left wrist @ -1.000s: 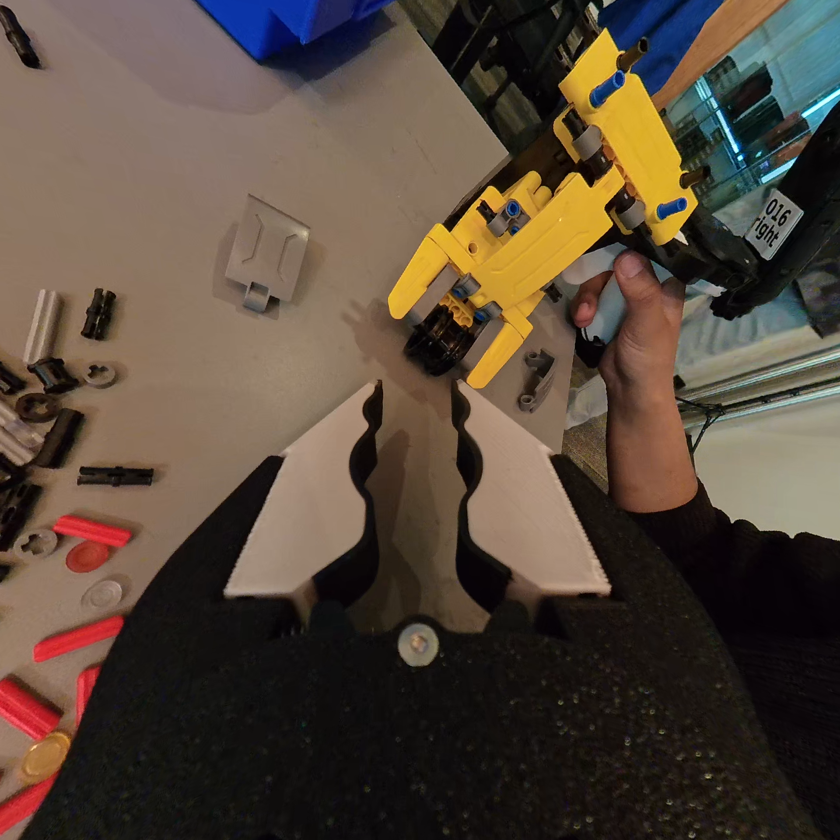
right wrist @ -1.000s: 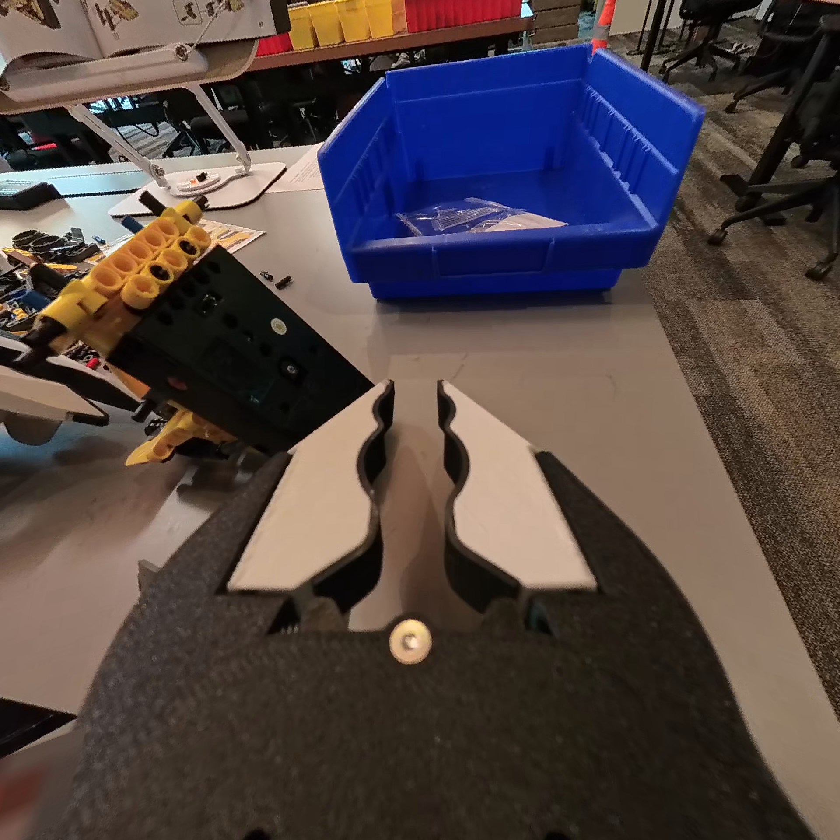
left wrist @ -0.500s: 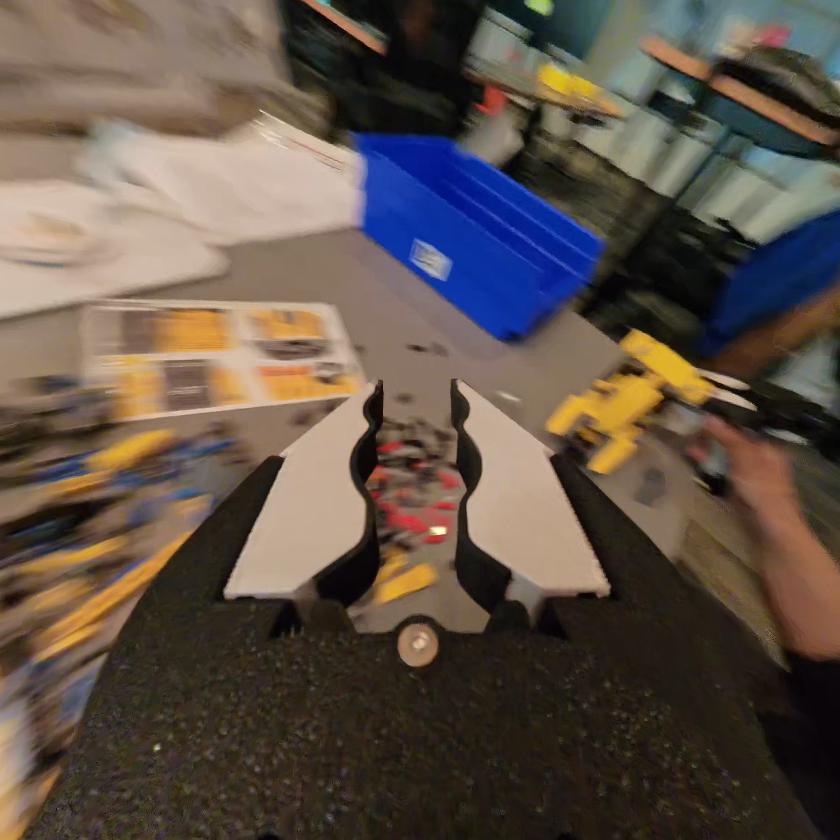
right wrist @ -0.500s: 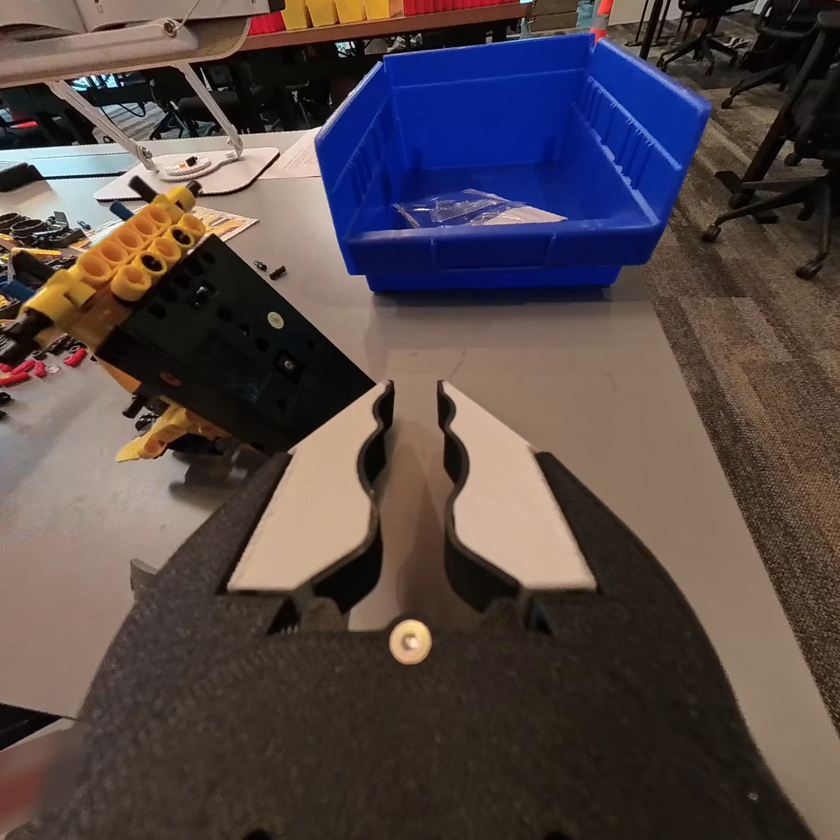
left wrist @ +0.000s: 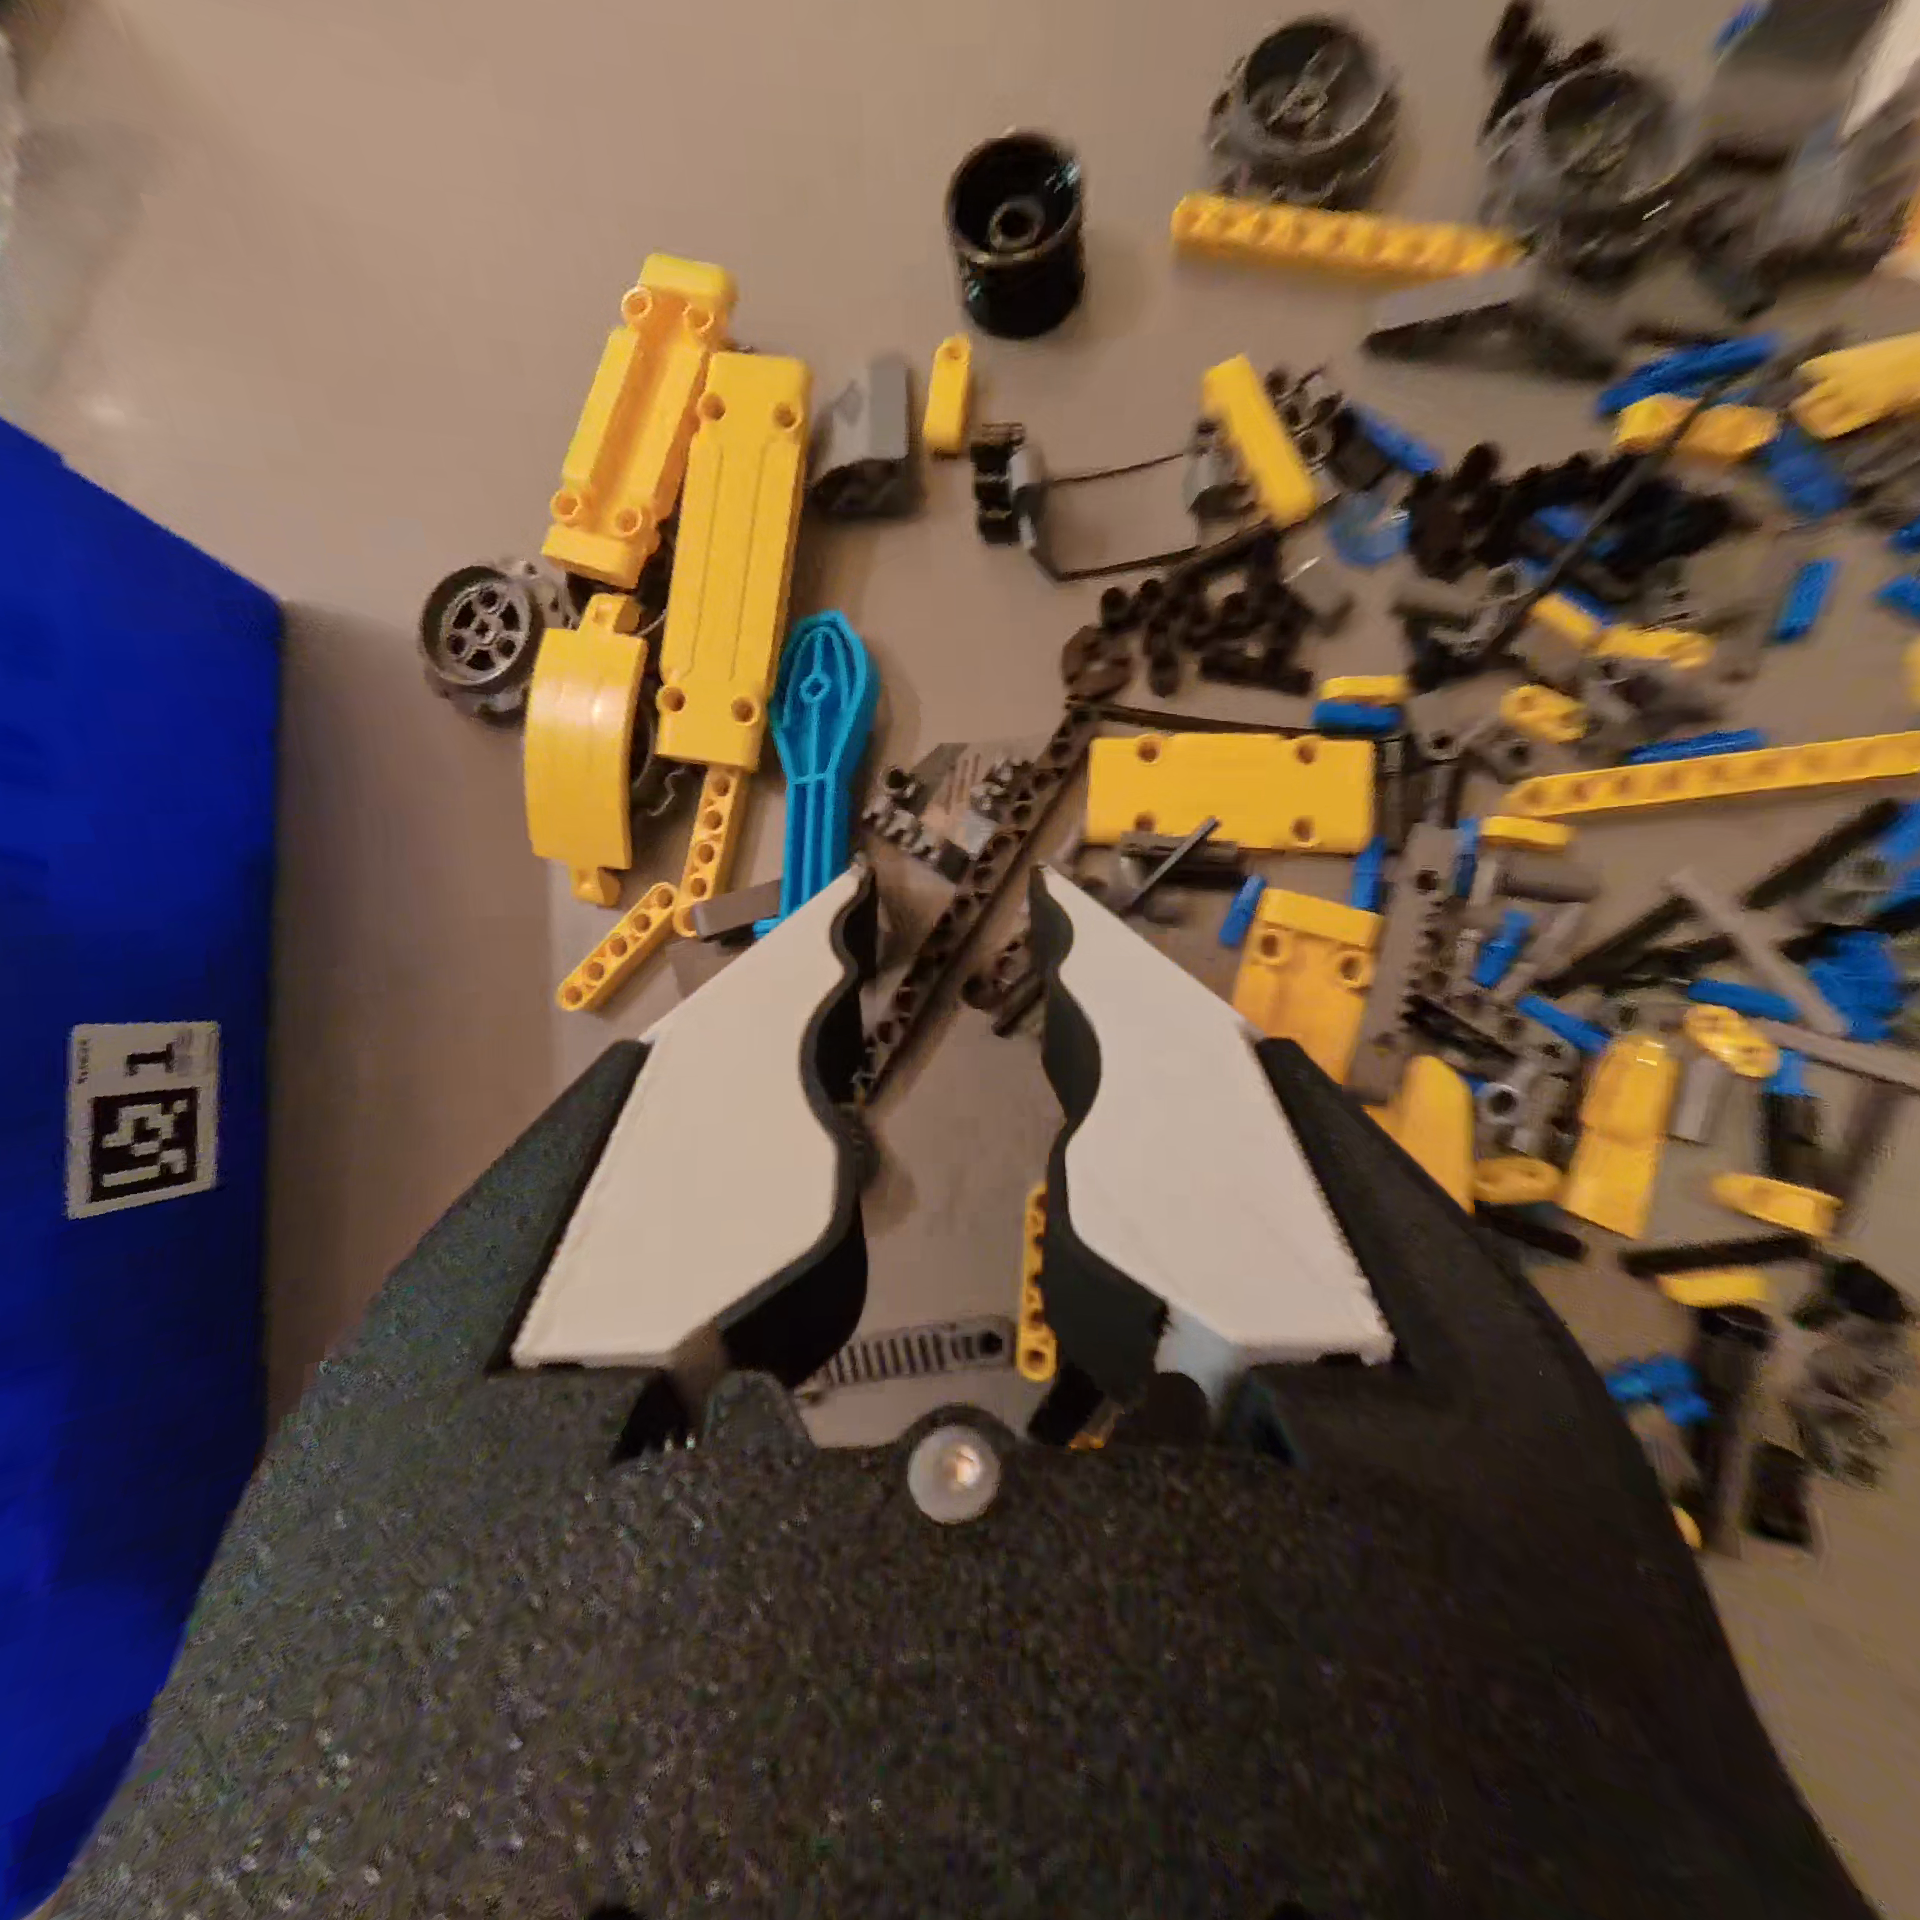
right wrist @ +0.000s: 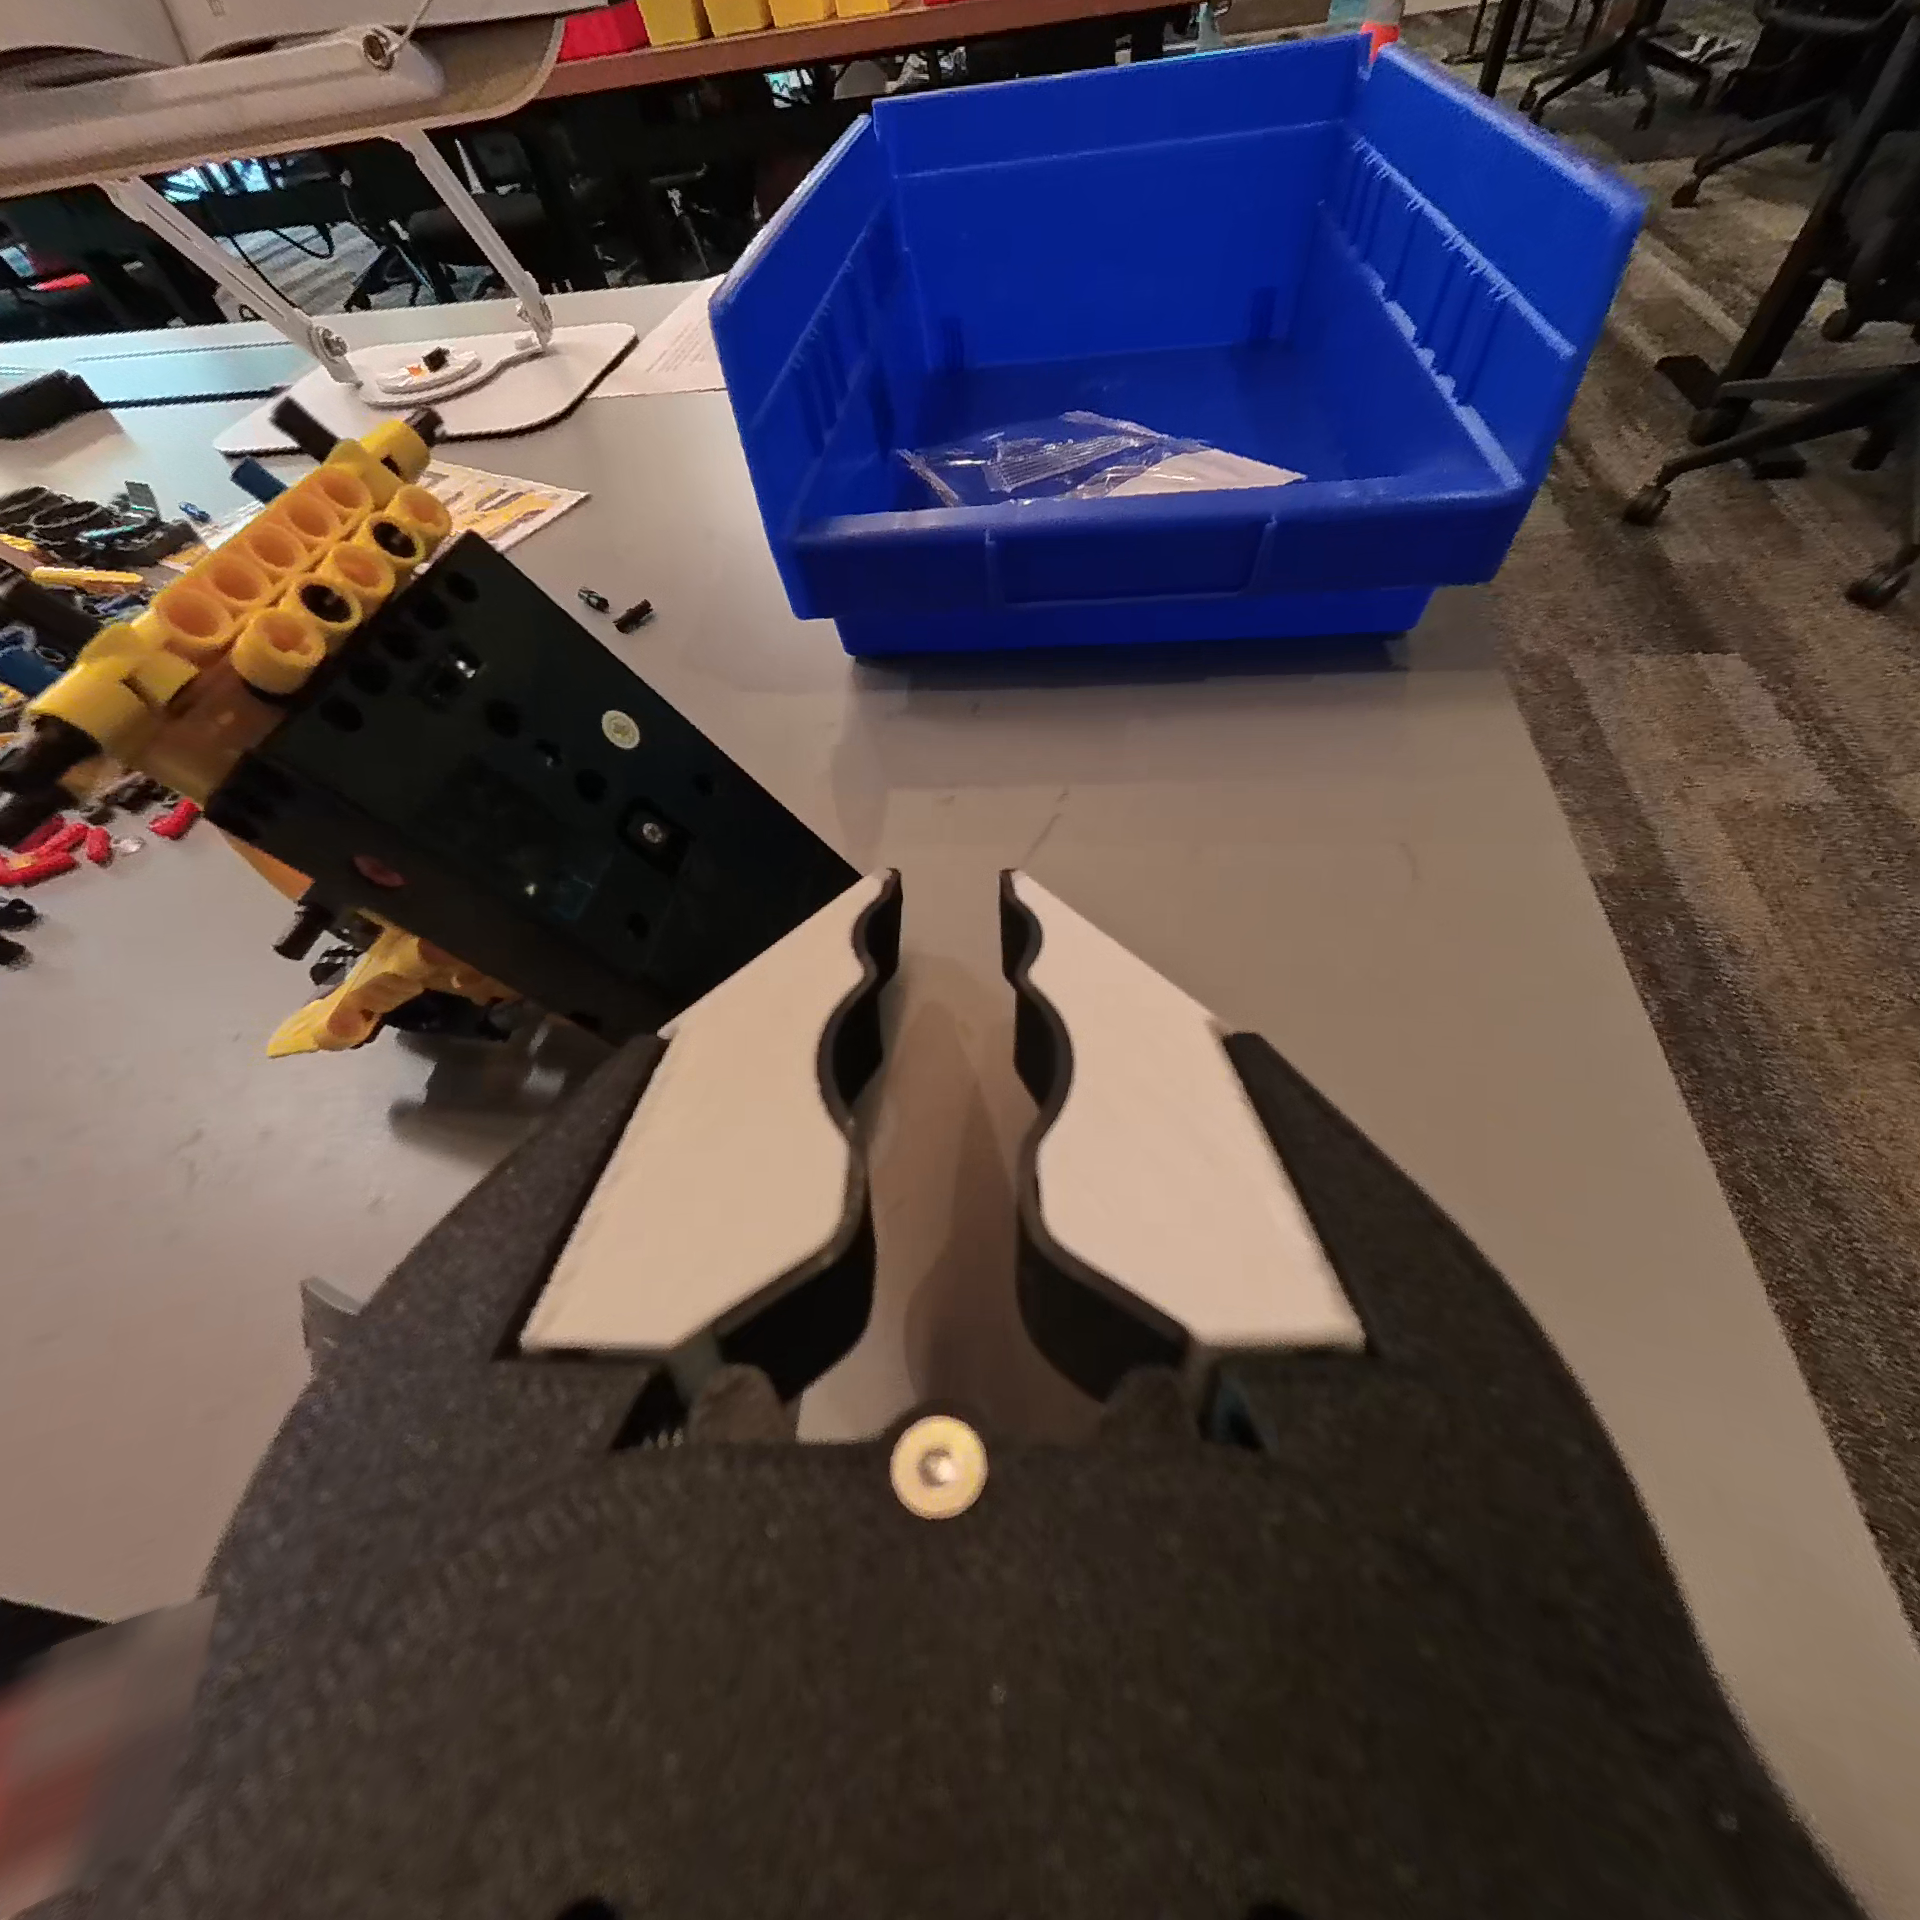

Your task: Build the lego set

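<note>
Right wrist view: the grey table (right wrist: 1195, 831) fills the middle of the scene, and on its far side sits a large blue bin (right wrist: 1164, 353) with a clear plastic bag (right wrist: 1091, 462) lying flat on its floor. Left of the bin, a yellow-and-black brick model (right wrist: 416, 727) stands tilted, its low yellow end on the table and its black side reaching down to just beside the left finger of the right gripper (right wrist: 951, 904). That gripper's tongs are spread with nothing between them — only bare table shows in the gap. Two small black pins (right wrist: 618, 608) lie on the table between the model and the bin, and a white stand base (right wrist: 457, 374) rests on the far left. In the left wrist view, the left gripper (left wrist: 951, 894) hangs over a dense scatter of loose bricks, its tongs likewise spread and gripping nothing. A long black holed beam (left wrist: 987, 894) lies on the table and runs slantwise through the gap between them; whether the fingers touch it I cannot tell. Just left of the tips lies a teal paddle-shaped piece (left wrist: 821, 748), with a long yellow panel (left wrist: 732, 561) beside it — and a flat yellow panel (left wrist: 1226, 795) lies to the right. A black wheel hub (left wrist: 1018, 239) stands farther off, and the wall of another blue bin (left wrist: 125, 935) fills the left edge.
</note>
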Demonstrator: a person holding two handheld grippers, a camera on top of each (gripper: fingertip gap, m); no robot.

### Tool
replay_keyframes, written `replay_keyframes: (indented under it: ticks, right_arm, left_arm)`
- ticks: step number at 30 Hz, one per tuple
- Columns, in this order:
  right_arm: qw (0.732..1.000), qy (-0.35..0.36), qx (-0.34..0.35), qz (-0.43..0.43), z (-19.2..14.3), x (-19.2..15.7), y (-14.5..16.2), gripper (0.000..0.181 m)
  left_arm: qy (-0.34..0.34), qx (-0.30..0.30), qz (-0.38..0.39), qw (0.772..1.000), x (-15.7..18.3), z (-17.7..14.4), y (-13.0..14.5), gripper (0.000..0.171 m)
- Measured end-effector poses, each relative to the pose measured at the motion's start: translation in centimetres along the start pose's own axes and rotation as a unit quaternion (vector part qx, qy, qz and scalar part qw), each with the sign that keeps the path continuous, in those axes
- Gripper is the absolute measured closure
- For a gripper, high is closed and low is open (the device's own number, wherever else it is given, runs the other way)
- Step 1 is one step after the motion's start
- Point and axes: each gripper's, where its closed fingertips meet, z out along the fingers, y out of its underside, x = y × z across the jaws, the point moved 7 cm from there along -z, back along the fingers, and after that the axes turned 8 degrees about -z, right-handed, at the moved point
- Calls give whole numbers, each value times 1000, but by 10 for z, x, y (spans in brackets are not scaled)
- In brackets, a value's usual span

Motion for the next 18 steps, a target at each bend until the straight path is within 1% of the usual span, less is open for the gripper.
replay_keyframes:
  ticks: [2,7,11,13,15,18]
  right_arm:
    - [1000,-3,3,4,0,0,0,163]
    - [1000,-8,8,11,-1,1,0,163]
    - [1000,-10,4,15,-1,2,0,163]
    - [1000,-10,3,15,0,2,0,163]
    - [1000,-9,4,15,-1,2,0,163]
    - [1000,-9,4,16,-1,2,0,163]
  left_arm:
    - [-22,-3,9,1000,-1,8,1,144]
    - [-47,-8,12,999,-6,16,2,155]
    - [-26,-11,1,1000,-8,21,3,161]
    - [-34,-10,6,999,-11,22,3,169]
    - [-36,5,1,999,-13,19,0,171]
    - [-14,56,-12,998,-11,3,-11,171]
